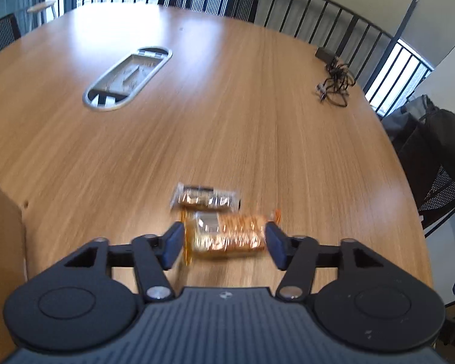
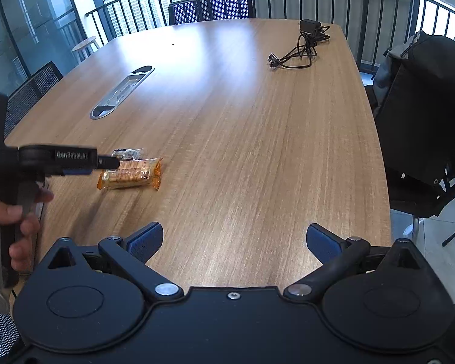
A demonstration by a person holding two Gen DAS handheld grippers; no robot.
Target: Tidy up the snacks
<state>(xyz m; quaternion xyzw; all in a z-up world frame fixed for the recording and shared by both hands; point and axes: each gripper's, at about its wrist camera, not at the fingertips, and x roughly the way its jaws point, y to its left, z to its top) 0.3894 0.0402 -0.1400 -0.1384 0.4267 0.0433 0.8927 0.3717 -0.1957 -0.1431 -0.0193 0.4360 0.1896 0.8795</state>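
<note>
An orange packet of crackers [image 1: 227,235] [image 2: 130,176] lies flat on the wooden table [image 1: 257,121]. My left gripper [image 1: 224,227] [image 2: 106,163] straddles it, one blue pad at each end; I read the jaws as open, not pressing it. Just beyond it lies a second snack in a clear wrapper with a dark band [image 1: 206,197] [image 2: 127,153]. My right gripper [image 2: 235,242] hangs open over the near table edge with nothing between its fingers, well right of both snacks.
An oval cable hatch [image 1: 127,77] [image 2: 123,91] is sunk in the table at the far left. A charger with tangled cables [image 1: 336,83] [image 2: 303,48] lies far right. A brown cardboard box [image 1: 0,227] stands left. A chair with a bag [image 2: 424,106] stands right. A hand [image 2: 15,215] holds the left gripper.
</note>
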